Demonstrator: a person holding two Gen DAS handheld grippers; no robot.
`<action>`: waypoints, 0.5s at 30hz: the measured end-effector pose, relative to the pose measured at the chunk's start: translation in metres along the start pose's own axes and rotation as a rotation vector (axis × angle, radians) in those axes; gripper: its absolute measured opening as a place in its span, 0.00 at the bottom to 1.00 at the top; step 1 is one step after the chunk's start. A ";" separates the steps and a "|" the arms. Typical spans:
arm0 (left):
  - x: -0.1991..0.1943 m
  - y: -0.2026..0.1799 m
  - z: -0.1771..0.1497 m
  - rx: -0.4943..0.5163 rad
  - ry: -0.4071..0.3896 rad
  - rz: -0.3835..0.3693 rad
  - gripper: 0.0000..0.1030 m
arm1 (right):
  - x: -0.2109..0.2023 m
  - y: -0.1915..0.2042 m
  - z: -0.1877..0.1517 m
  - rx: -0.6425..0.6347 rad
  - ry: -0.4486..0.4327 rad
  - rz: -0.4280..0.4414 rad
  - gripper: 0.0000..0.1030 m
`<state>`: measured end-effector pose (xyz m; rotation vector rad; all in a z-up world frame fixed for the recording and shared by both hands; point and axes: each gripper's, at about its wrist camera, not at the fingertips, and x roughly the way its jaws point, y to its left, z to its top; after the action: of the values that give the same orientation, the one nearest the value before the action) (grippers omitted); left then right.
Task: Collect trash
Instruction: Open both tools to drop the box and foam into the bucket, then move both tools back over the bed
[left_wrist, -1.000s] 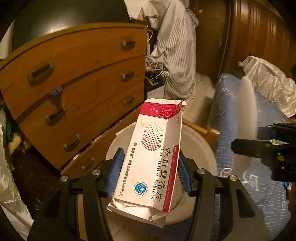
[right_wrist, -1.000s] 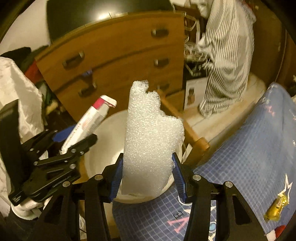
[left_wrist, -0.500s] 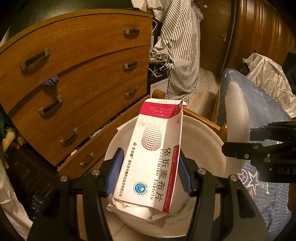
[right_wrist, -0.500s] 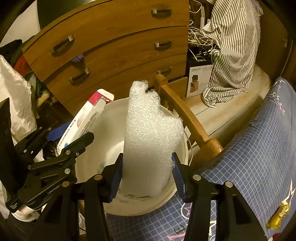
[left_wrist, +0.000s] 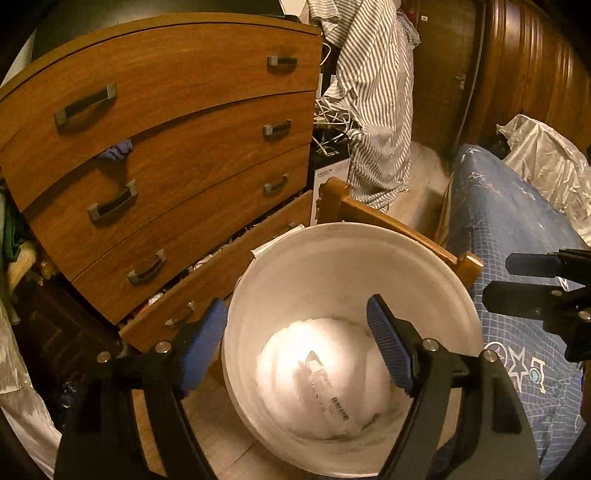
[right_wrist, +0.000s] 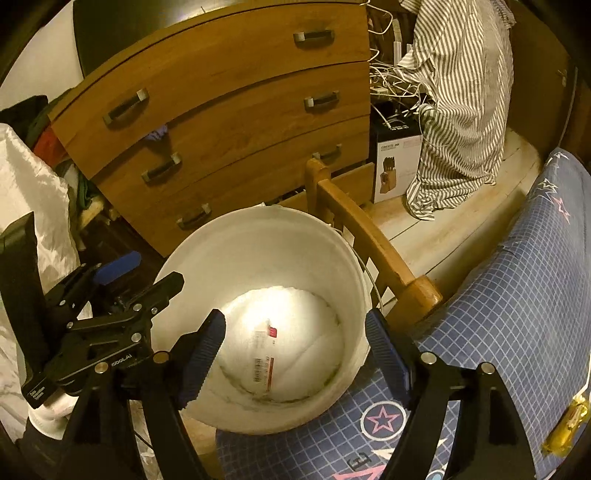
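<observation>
Drop step done. Both jaws have just opened and stand apart, nothing between: left gripper (left_wrist: 295, 350), right gripper (right_wrist: 293, 350). Box (right_wrist: 264, 356) and foam (left_wrist: 295, 354) lie in the bucket (left_wrist: 332, 251). Next: lift clear, then fetch the yellow wrapper (right_wrist: 569, 424) on the bed (right_wrist: 517, 295).

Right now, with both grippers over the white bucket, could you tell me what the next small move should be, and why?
Probably lift both grippers away from the bucket. The left gripper and right gripper have just opened, with nothing between their jaws; the foam piece and tablet box lie inside. On the blue bedspread, a small yellow wrapper looks like the next pickup.
</observation>
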<state>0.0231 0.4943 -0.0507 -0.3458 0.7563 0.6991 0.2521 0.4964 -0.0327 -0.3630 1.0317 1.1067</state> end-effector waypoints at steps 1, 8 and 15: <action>-0.003 -0.002 0.000 0.005 -0.004 -0.003 0.72 | -0.005 -0.001 -0.003 0.003 -0.009 0.000 0.76; -0.031 -0.042 -0.015 0.050 -0.040 -0.106 0.72 | -0.083 -0.022 -0.085 0.038 -0.199 -0.024 0.76; -0.043 -0.175 -0.078 0.278 0.020 -0.331 0.72 | -0.169 -0.101 -0.254 0.218 -0.332 -0.155 0.76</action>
<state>0.0815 0.3069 -0.0657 -0.2171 0.7815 0.2743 0.2005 0.1796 -0.0468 -0.0775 0.8043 0.8701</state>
